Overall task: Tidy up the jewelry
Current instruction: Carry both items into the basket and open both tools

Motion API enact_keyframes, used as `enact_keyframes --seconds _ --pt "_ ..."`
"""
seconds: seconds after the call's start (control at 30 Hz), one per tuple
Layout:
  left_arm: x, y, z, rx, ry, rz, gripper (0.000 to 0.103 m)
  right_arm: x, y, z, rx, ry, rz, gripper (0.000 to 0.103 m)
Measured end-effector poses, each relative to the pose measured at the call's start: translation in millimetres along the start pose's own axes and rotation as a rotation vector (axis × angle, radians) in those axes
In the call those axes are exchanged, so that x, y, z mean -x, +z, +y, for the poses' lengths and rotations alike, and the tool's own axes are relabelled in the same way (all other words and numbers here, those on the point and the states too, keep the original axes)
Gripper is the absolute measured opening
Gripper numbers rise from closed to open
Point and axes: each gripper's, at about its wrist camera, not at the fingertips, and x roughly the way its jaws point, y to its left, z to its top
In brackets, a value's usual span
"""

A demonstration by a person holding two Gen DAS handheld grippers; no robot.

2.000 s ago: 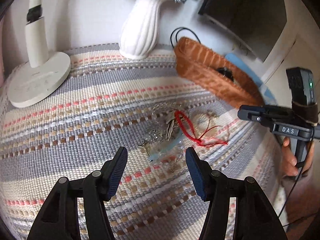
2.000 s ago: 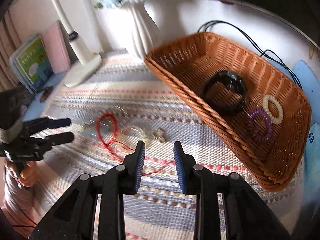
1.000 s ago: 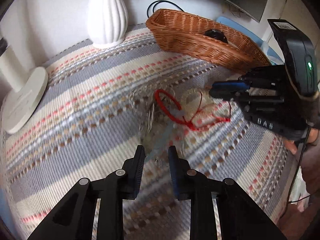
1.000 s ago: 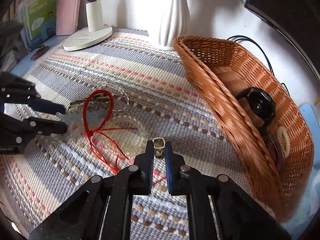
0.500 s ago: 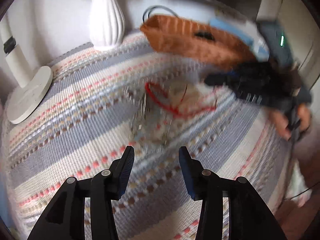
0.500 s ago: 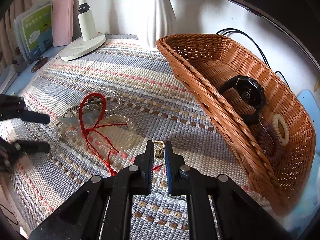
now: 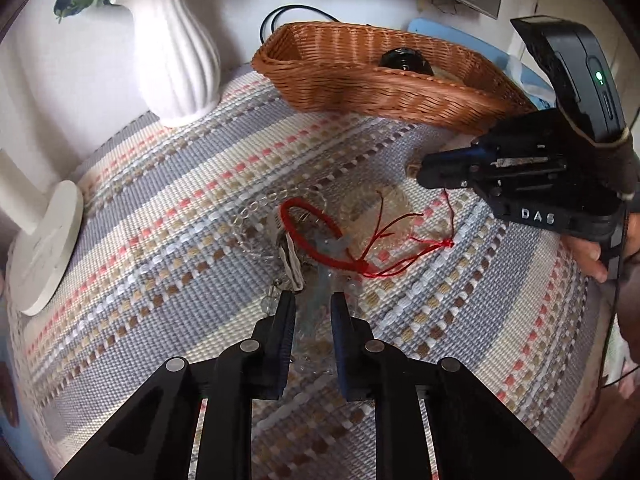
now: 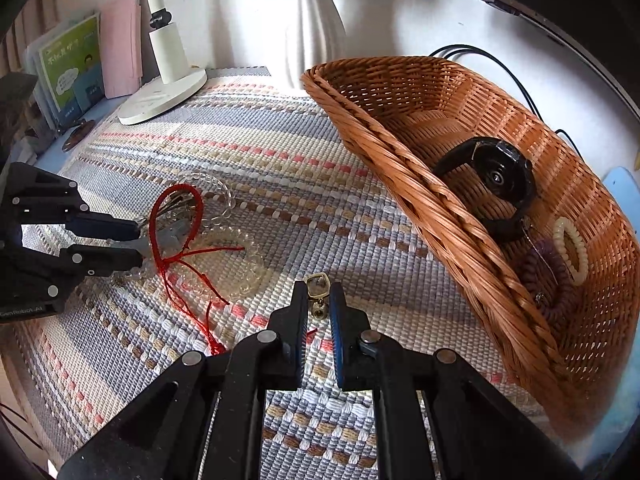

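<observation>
The right gripper (image 8: 318,304) has its jaws closed on a small gold earring (image 8: 317,286), whose hexagonal hoop pokes out above the fingertips, held just above the striped woven mat (image 8: 280,184) and beside the near rim of the wicker basket (image 8: 400,152). Inside the basket lie a black watch (image 8: 496,178), a purple coil hair tie (image 8: 548,276) and a cream coil hair tie (image 8: 570,250). The left gripper (image 7: 313,308) sits low at the tangled jewelry pile, its jaws narrowed around a pale blue-grey piece (image 7: 320,280) amid clear beads; whether they actually pinch it cannot be told. In the pile, a red cord bracelet (image 7: 316,232) loops over a clear bead strand (image 7: 256,216), its loose red threads trailing across the mat toward the right gripper. A white ribbed vase (image 7: 176,56) and a white lamp base (image 7: 44,244) stand at the far side of the surface.
</observation>
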Motion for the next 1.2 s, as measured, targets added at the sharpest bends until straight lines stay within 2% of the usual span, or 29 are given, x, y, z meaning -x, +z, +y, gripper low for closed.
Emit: enact_keyframes --seconds 0.07,0.13,0.23,0.37,0.43,0.53,0.6,0.7,0.77,0.83,0.97,1.07,1.2 --pt "-2.2 -0.3 -2.5 0.002 0.003 0.0 0.008 1.7 -0.6 -0.8 0.001 0.005 -0.004 0.012" --pt "-2.2 -1.6 -7.1 0.004 0.027 -0.005 0.008 8.1 -1.1 0.5 0.005 -0.001 -0.021 0.012" --pt "8.7 -7.2 -6.1 0.037 0.012 -0.022 0.008 23.4 -2.3 1.5 0.008 0.005 -0.051 0.012" --pt "49.5 -13.3 -0.3 0.093 -0.055 -0.101 0.008 54.0 -8.2 -1.6 -0.005 0.064 -0.085 0.012" --pt "69.4 -10.9 -2.3 0.099 -0.066 -0.146 0.008 71.6 -9.4 -6.2 -0.022 0.106 -0.108 0.012" --pt "93.5 4.4 -9.4 0.089 -0.085 -0.204 0.008 100.7 -8.2 -20.7 -0.067 0.167 -0.157 0.012" --pt "102.7 20.5 -16.7 0.075 -0.087 -0.239 0.008 116.5 -4.3 -34.6 -0.101 0.17 -0.189 0.012" --pt "106.5 53.9 -24.9 0.06 -0.129 -0.277 0.008 137.2 6.1 -70.0 -0.183 0.154 -0.248 0.012" --pt "98.5 83.9 -29.2 0.051 -0.153 -0.29 0.008 143.2 11.8 -94.7 -0.239 0.115 -0.275 0.012" --pt "86.9 109.1 -32.5 0.054 -0.186 -0.288 0.008 140.0 15.4 -124.9 -0.314 0.112 -0.282 0.012" --pt "40.1 158.8 -35.8 0.084 -0.268 -0.231 0.008 112.6 18.7 -170.1 -0.417 0.056 -0.25 0.012" --pt "6.7 178.9 -43.2 0.089 -0.266 -0.192 0.008 88.4 17.0 -187.3 -0.442 0.0 -0.215 0.012" --pt "-29.6 191.3 -48.1 0.117 -0.231 -0.162 0.008 64.3 9.9 -194.5 -0.457 0.007 -0.182 0.012"
